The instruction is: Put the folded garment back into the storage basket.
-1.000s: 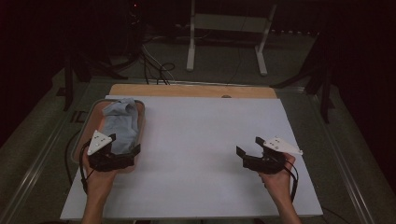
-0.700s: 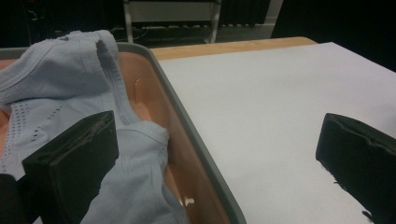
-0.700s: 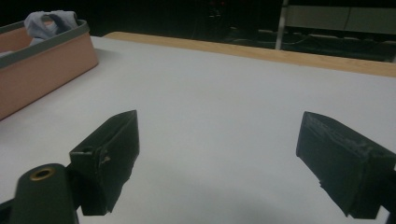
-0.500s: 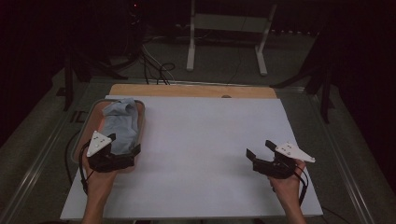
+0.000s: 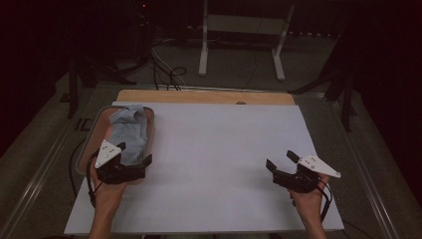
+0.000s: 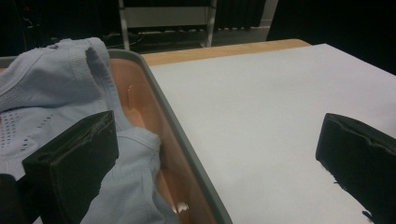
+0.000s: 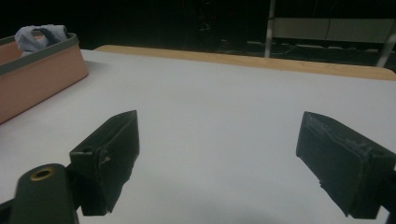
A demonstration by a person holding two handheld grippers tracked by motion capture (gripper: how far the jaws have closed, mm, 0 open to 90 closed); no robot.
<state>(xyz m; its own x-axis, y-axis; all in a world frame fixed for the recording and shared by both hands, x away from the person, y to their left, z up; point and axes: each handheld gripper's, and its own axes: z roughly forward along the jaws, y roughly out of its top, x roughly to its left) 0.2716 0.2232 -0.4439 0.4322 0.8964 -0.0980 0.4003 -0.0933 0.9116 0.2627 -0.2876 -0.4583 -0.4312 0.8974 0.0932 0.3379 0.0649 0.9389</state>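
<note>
A: Left hand-held gripper point(image 5: 130, 168)?
B: Wide open, nothing held, at the near end of the tray point(image 5: 85, 149). One jaw is over the cloth, the other over the counter point(image 5: 224, 149).
A: Right hand-held gripper point(image 5: 282, 168)?
B: Also wide open, empty, over bare counter well apart from the tray.
A: The cloth point(image 6: 42, 93)?
B: Light blue knit, crumpled in the tray at the counter's left edge. Likely soft, light, floppy. I'd pinch a raised fold near the top; it'll drape and may snag the rim.

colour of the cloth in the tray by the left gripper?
Pale blue knit cloth, with small perforated holes; clearest in the left gripper view.
</note>
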